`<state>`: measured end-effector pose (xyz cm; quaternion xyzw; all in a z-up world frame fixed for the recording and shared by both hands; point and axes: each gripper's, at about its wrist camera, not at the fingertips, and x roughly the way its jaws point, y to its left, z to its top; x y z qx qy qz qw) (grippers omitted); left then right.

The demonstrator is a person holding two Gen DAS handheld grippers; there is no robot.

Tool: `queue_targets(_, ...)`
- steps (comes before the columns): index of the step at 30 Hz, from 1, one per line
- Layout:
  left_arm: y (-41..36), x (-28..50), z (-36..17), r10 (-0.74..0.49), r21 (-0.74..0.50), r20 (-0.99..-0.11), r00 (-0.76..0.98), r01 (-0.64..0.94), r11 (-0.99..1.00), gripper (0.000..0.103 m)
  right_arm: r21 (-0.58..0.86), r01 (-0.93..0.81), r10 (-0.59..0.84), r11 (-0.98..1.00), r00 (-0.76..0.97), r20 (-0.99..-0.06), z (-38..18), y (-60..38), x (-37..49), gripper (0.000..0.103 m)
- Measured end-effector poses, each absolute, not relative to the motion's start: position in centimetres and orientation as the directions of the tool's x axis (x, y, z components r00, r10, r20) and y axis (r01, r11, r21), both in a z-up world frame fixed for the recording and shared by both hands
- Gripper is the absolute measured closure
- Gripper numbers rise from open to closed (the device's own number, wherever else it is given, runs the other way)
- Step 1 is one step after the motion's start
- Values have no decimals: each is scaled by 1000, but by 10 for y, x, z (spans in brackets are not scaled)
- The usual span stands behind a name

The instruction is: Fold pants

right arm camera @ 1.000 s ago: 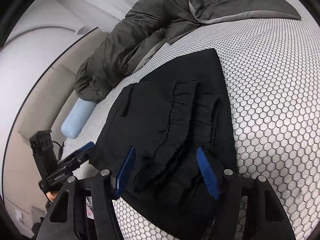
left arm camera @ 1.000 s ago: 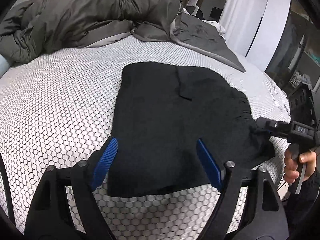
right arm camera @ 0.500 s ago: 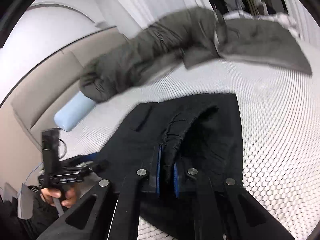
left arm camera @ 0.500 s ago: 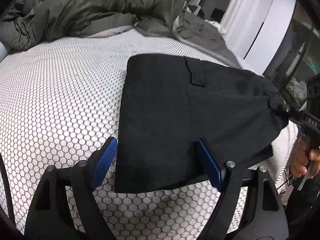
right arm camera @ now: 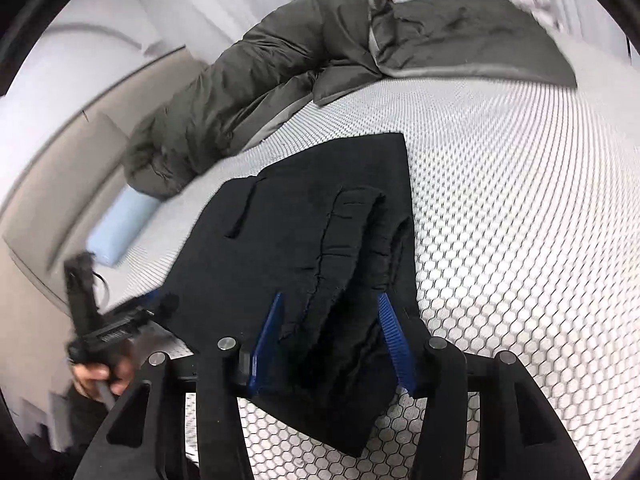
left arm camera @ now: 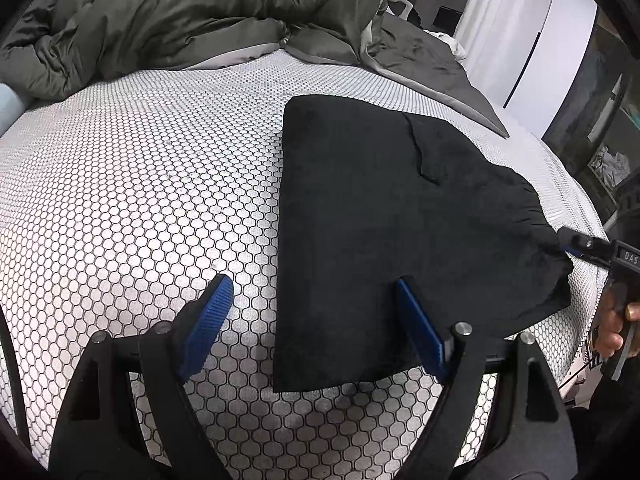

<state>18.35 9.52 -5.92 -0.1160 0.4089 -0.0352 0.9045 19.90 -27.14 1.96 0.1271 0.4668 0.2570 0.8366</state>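
we are looking over a bed (left arm camera: 120, 208) wearing a white honeycomb cover, a grey duvet (left arm camera: 180, 12) lying bunched at its head, white curtains (left arm camera: 504, 20) hanging beyond.

**Black rigs, blue pads**

Both grippers are the same build: left gripper (left arm camera: 310, 328) and right gripper (right arm camera: 330, 340) have chunky black arms, silver round pivot screws, and ribbed blue pads (left arm camera: 210, 312). Bare hand (left arm camera: 614, 326), dark sleeve, white lettering on the handle.
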Motion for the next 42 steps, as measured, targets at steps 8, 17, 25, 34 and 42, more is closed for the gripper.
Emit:
queue_targets(8,92,185,-60,-154,-230,-734,661,-29,973,22,462,-277,538,842,380,-752,-1,-257,204,84)
queue_targets(17,91,183,-58,-158,-231,-734,661,-24,973,22,432,-432,605,792,456,-652,66,-248,160,92)
queue_targets(25,83,175,-38,-123,-185,-678,724,-6,983,22,248,-422,441,872,456,-773,37,-239,160,67)
queue_targets(34,8,188,-49,-179,22,-695,696,269,963,21,205,-558,519,804,492,-699,49,-183,150,61)
queue_targets(42,28,184,-63,-180,18,-734,655,284,959,17,-25,-635,361,772,471,-805,10,-169,142,64)
